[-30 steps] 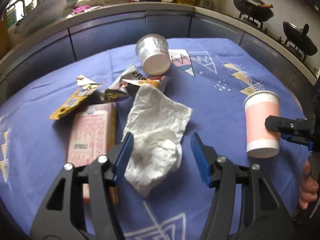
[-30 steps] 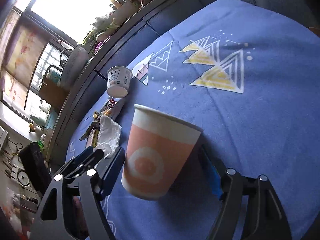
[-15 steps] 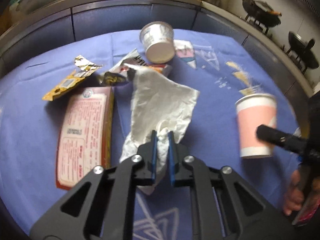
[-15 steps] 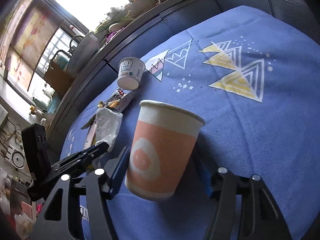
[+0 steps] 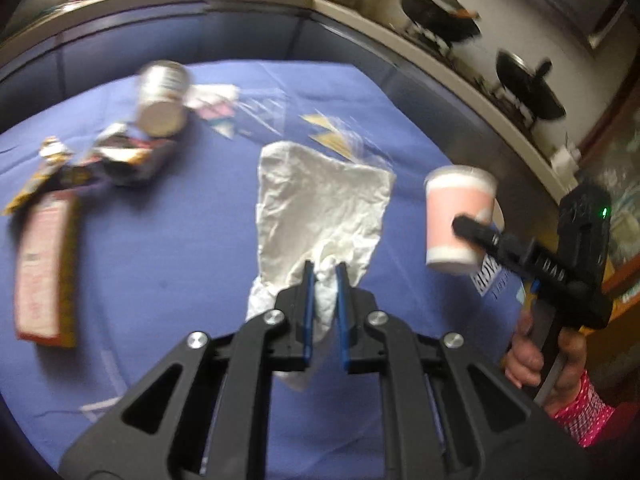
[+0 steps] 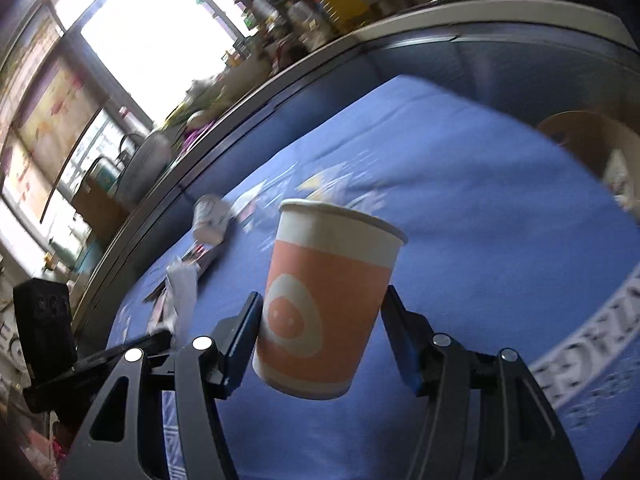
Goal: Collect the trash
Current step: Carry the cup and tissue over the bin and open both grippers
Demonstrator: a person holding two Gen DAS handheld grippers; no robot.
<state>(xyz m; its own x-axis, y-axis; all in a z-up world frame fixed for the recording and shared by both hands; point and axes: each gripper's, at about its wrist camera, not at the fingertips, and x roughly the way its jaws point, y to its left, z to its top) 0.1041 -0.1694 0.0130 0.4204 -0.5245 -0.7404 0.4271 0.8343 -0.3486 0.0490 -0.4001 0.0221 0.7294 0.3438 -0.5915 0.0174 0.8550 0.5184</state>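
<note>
Since one second ago both tools have closed on their trash and lifted it: the left jaws, then wide around the tissue, have just been closing with the paper between them, and the right jaws have just been closing around the cup.

In the left wrist view, the left gripper is now clamped on the lower, bunched part of the white tissue. The rest of the sheet hangs loose in front of the blue pads, above the blue tablecloth. I judge the bunched end was chosen because it gives the pads more to bite than a flat sheet. Still lying on the cloth at the left are the pink carton, the crumpled snack wrappers and the tipped yogurt cup; all are blurred. At the right, the right gripper holds the pink paper cup off the table, with the person's hand on its handle.

In the right wrist view, the right gripper presses on both sides of the paper cup, low on its wall. The cup stays upright and its base is clear of the cloth. A grip on the side keeps the rim up, which seems sensible if any liquid remains; I cannot see inside. The cardboard box at the far right edge may be the place for the trash, but this is only my guess.
</note>
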